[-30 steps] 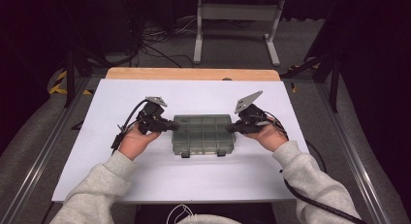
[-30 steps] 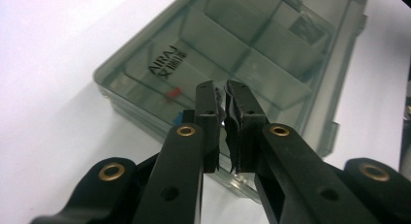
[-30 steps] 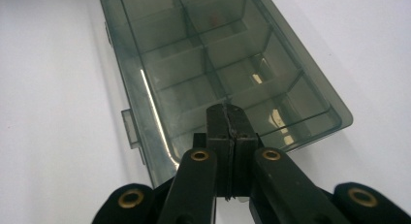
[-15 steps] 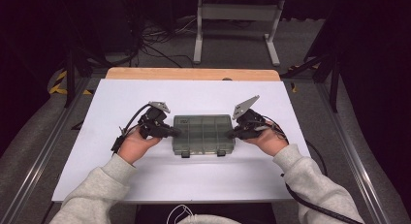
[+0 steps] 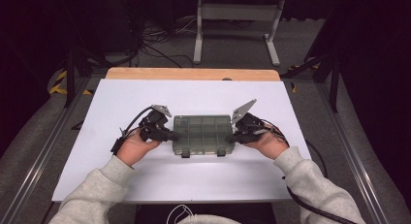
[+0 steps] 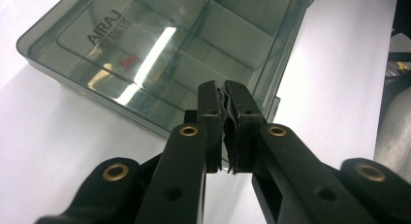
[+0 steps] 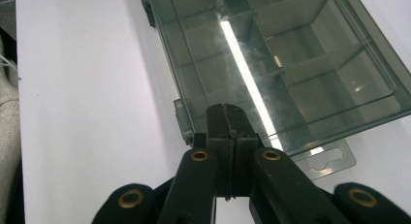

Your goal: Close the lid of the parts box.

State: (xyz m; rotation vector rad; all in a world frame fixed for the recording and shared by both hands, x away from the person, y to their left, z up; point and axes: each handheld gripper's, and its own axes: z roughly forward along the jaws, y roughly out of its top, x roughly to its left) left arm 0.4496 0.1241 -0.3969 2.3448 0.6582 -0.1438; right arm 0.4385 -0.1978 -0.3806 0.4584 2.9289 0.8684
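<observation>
Both of my grippers are squeezed together, the left gripper [image 5: 170, 135] at nine o'clock and the right gripper [image 5: 230, 136] at three o'clock of one smoky plastic box [image 5: 201, 134] on one white table [image 5: 121, 103].

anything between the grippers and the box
Nothing visible. The left gripper sits shut at the box's left end and the right gripper shut at its right end, on bare table.
</observation>
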